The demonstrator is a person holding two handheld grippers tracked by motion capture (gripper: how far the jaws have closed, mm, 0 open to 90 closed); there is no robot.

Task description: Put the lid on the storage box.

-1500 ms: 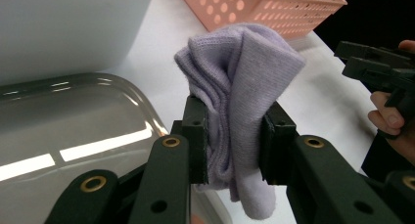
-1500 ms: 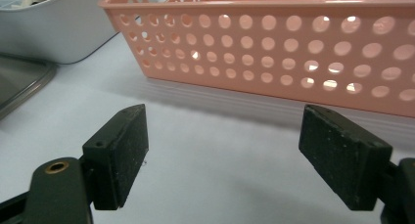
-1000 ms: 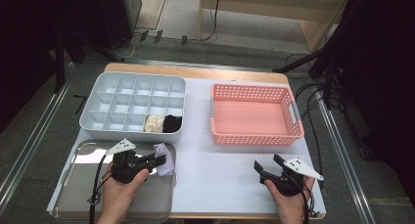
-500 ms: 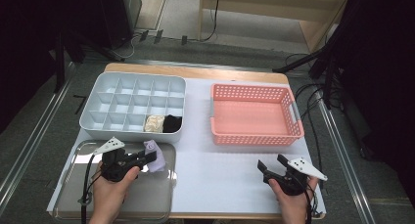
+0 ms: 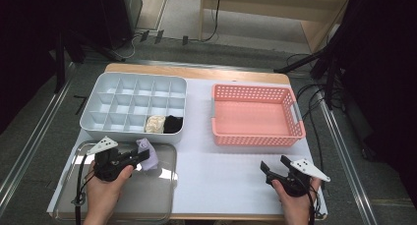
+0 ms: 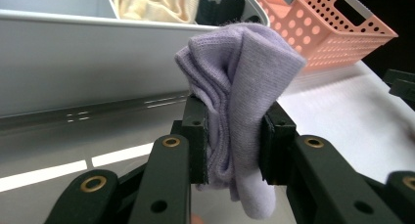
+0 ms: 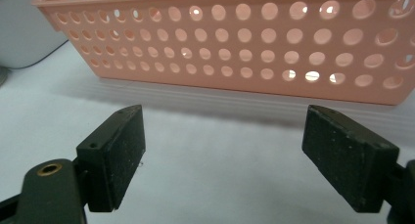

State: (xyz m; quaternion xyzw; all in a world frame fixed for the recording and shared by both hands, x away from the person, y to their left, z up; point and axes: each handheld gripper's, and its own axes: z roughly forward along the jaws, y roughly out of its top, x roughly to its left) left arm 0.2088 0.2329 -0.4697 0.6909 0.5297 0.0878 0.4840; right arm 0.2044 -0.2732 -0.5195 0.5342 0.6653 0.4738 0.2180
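Near left: left gripper [image 5: 140, 156] clenched on a folded lilac knit sock [image 6: 242, 101], soft and ribbed, held over the steel tray [image 5: 162, 195]; right gripper [image 5: 276, 167], jaws released, idle near right. Beyond the sock, just far of the jaws: grey divided organiser [image 5: 98, 124], rigid plastic, cream [image 5: 155, 124] and black [image 5: 172, 124] socks in near-row cells. Far right: perforated pink basket [image 5: 255, 136].

Left gripper [image 6: 230, 150] fingers clamped together; right gripper [image 7: 240, 150] fingers seemingly wide apart.
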